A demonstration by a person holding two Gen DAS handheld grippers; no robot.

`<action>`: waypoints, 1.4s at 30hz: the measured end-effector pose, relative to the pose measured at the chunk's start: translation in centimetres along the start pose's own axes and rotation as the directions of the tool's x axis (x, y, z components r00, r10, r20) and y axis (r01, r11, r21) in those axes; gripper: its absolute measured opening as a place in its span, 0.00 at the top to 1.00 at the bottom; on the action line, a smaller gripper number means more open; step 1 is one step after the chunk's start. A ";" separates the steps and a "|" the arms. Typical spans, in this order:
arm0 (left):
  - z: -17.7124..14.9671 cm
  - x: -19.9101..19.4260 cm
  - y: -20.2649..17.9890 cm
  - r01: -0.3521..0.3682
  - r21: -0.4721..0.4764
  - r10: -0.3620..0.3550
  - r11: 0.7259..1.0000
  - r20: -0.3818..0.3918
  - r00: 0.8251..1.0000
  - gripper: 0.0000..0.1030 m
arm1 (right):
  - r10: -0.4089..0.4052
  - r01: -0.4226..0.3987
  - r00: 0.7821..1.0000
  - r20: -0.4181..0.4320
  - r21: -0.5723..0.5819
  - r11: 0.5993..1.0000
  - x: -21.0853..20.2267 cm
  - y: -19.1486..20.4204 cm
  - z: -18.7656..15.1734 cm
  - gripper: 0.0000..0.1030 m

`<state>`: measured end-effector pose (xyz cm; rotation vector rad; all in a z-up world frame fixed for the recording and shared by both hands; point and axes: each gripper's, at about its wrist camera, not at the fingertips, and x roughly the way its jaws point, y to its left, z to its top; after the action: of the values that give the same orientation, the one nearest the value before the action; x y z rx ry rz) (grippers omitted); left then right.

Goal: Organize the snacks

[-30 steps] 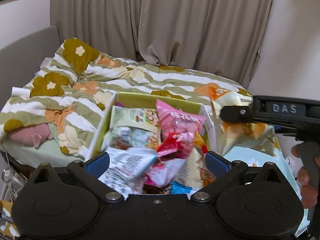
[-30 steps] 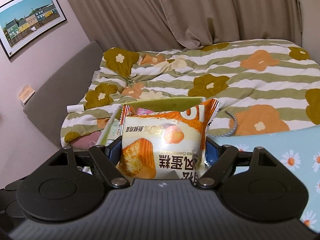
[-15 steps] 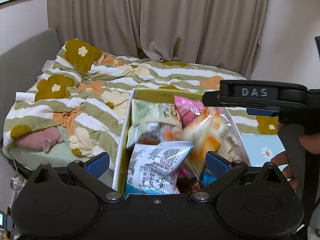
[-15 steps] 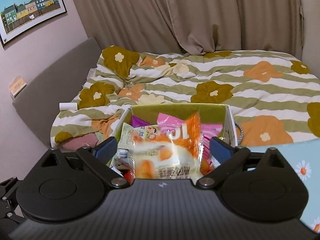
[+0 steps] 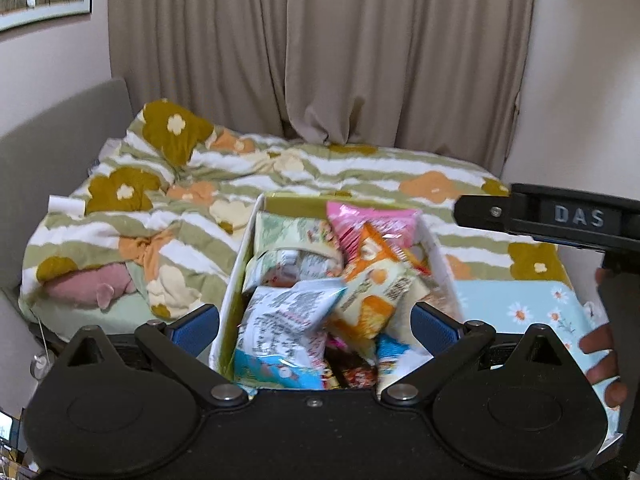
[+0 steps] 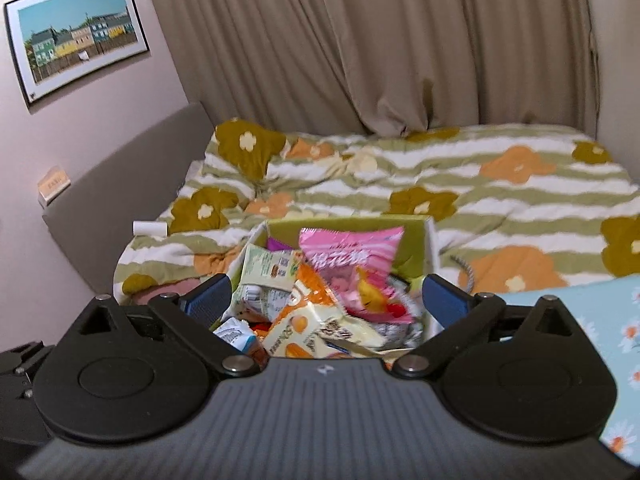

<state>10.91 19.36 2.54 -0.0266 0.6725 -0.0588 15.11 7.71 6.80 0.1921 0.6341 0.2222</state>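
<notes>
The right gripper (image 6: 326,292) is wide open with nothing between its blue pads, and the left gripper (image 5: 316,322) is also open and empty. Both hang above the near end of a cardboard box (image 5: 235,276) that stands on the flowered blanket (image 6: 500,196) of the bed. The orange and cream cake packet (image 5: 376,292) lies tilted on top of the heap of snack bags inside the box, in front of a pink bag (image 6: 352,252) that leans against the far wall.
</notes>
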 end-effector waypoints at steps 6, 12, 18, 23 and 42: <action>-0.4 -4.0 -2.7 0.000 0.021 -0.002 1.000 0.094 0.996 0.00 | -0.062 0.064 0.996 0.070 -0.025 0.998 -6.5 -1.5 0.0 0.00; -1.9 -6.3 -4.8 -0.033 0.041 0.028 0.999 0.132 0.991 0.00 | -0.167 0.172 0.983 0.076 -0.064 0.983 -11.4 -3.2 -1.8 0.00; -4.3 -7.3 -6.1 -0.037 0.039 0.031 0.999 0.133 0.991 0.00 | -0.263 0.267 0.963 0.055 -0.080 0.960 -14.4 -5.2 -4.8 0.00; -5.9 -8.0 -7.5 -0.047 0.076 0.036 0.996 0.148 0.988 0.00 | -0.302 0.302 0.953 0.014 -0.068 0.951 -15.6 -6.5 -7.2 0.00; -7.2 -8.6 -9.6 -0.034 0.109 0.018 0.993 0.144 0.989 0.00 | -0.344 0.343 0.939 -0.024 -0.021 0.939 -16.9 -8.5 -9.9 0.00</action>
<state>-0.70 10.33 2.67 0.0847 0.5258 -0.0683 -2.83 -3.74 6.43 0.0596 0.6824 -0.1077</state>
